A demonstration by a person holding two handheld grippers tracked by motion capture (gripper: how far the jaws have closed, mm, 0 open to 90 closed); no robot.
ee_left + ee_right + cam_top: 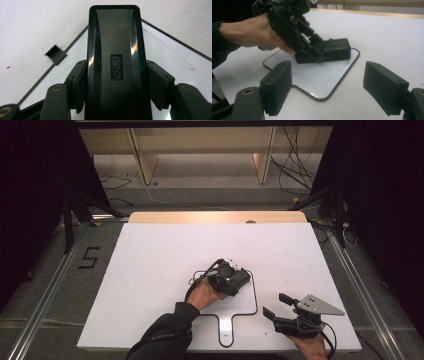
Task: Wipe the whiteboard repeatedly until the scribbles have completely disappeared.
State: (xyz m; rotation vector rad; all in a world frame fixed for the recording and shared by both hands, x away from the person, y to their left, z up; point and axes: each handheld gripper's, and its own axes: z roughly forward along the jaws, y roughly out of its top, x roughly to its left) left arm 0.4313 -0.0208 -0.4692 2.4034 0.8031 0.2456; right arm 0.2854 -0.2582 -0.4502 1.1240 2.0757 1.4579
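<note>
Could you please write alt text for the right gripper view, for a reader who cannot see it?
A hand presses the left gripper, shut on a black eraser, onto a small handled whiteboard lying on the white table. In the foreground the right gripper waits with its jaws wide open and nothing between them.

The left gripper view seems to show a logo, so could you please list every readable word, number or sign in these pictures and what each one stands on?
"deli": raised logo on the top of the black whiteboard eraser, which is clamped in the left gripper.
"5": black tape figure on the grey floor left of the table, in the high view.
Tiny mark above the logo: too small to read.
</note>
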